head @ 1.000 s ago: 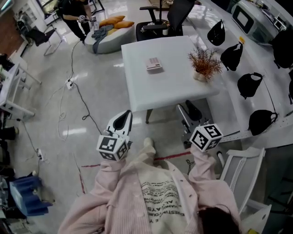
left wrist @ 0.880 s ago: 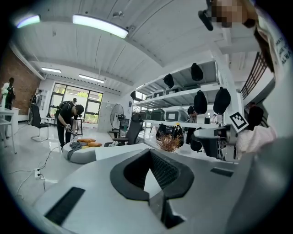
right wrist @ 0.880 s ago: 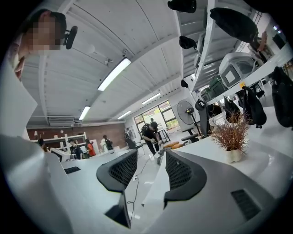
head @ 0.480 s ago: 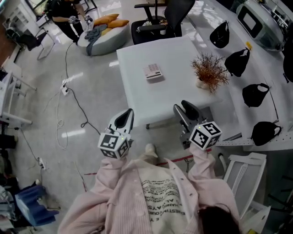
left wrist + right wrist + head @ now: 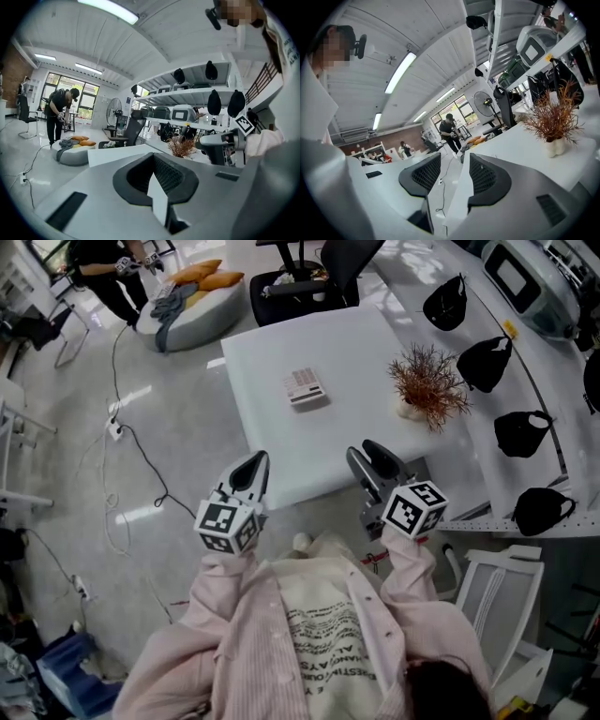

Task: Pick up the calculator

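Reaching comes first. At the lower left of the head view, the left tongs (image 5: 251, 471) have their jaws pressed together on nothing and hang just off the near edge of the table (image 5: 309, 451). The calculator (image 5: 304, 386) lies flat at the upper centre of the table, well apart from both tools. At the lower right, the right tongs (image 5: 373, 463) stand moderately apart and empty, so they look the better choice: go forward, come down across the calculator's narrower width, then close. Only the head view shows the calculator; the right gripper view shows the plant (image 5: 553, 119) instead.
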### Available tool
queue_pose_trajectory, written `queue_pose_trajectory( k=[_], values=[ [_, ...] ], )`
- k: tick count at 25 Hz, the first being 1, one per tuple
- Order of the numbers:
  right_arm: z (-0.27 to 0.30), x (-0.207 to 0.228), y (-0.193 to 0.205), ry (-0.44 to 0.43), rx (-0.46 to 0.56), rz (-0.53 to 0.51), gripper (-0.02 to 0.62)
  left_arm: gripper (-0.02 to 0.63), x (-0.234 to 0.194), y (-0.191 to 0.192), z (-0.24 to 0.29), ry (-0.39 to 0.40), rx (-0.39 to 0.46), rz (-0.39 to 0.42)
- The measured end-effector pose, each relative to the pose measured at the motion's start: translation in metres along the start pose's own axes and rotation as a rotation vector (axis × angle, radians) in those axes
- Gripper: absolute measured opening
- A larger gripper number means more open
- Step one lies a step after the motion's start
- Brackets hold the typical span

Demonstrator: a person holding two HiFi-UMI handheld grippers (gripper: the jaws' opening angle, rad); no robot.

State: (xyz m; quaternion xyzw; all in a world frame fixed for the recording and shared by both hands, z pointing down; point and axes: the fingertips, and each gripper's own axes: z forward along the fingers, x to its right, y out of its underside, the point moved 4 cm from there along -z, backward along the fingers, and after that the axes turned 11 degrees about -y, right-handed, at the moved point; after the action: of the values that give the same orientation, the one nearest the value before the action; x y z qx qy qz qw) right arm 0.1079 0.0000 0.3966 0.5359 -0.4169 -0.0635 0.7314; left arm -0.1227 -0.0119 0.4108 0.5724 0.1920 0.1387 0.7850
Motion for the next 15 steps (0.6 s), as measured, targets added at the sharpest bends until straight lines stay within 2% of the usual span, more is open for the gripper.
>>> queue_pose_trajectory(
  k=[7,12,15],
  values=[
    [0.033,0.029,0.007,0.018,0.010,0.121,0.163,0.002,-0.017,0.011,0.028,0.000,-0.036,-0.019],
    [0.064,0.056,0.023,0.026,-0.002,0.256,0.163,0.002,-0.030,0.025,0.048,-0.021,-0.088,-0.049],
    [0.082,0.081,0.030,0.059,-0.009,0.315,0.162,0.002,-0.038,0.030,0.068,-0.031,-0.113,-0.061]
  ],
)
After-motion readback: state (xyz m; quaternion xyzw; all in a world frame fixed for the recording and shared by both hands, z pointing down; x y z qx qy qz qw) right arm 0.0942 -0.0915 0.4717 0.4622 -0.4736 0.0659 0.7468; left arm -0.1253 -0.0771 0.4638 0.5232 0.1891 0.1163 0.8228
